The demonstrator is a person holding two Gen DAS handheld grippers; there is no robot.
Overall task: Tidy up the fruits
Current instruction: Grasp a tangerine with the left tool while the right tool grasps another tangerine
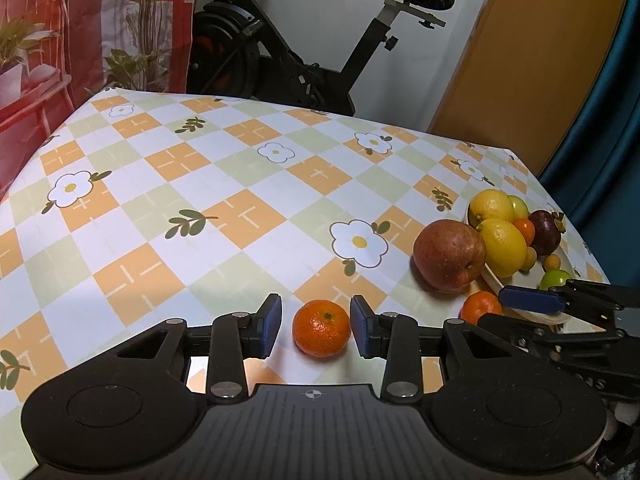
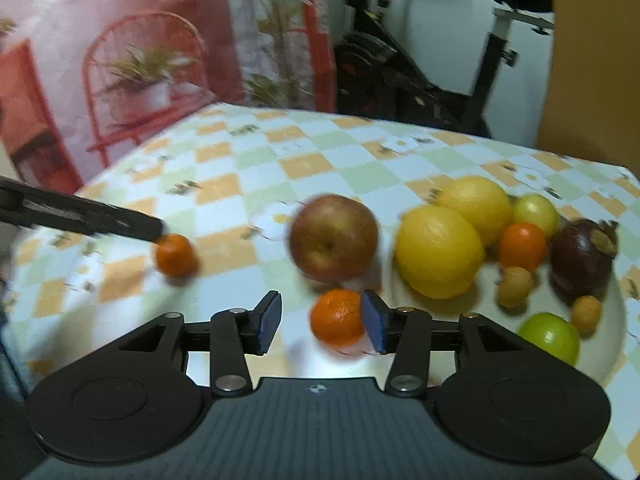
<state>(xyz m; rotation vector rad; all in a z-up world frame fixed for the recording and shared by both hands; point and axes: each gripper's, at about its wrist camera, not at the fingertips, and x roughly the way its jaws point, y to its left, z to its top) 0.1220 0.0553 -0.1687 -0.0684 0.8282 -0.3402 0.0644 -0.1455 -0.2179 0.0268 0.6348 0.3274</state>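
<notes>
Three fruits lie outside the white plate (image 2: pixel 616 312): a red apple (image 2: pixel 333 237) touching its near-left rim, one mandarin (image 1: pixel 321 328) well left of the plate, a second mandarin (image 2: pixel 338 317) just beside the apple, close to the rim.

On the plate: two lemons (image 2: pixel 439 251), a small orange fruit (image 2: pixel 522 246), a mangosteen (image 2: pixel 582 256), two green fruits (image 2: pixel 550 337), a few small tan round fruits, possibly longans (image 2: pixel 514 286).

Judged progress: most of the pile is gathered; apple and both mandarins remain.

Left gripper (image 1: pixel 316 326): jaws wide, bracketing the first mandarin. Right pad seems to touch the peel; left pad stands apart. Not gripped; fruit rests on the table (image 1: pixel 200 200).

Right gripper (image 2: pixel 322 320): jaws wide. Second mandarin sits against the right pad (image 2: pixel 375 322), clear gap at the left pad. Right wrist view is blurred, so contact is uncertain. No hold apparent.

Surface: glossy tablecloth, orange, pale green and white checks with daisy and leaf prints.

Room, beyond the table's far edge from the plate: black exercise bike (image 1: pixel 304 44), red printed backdrop (image 1: pixel 60 32) showing a chair and plants, wooden door (image 1: pixel 532 52), teal curtain (image 1: pixel 600 128).
</notes>
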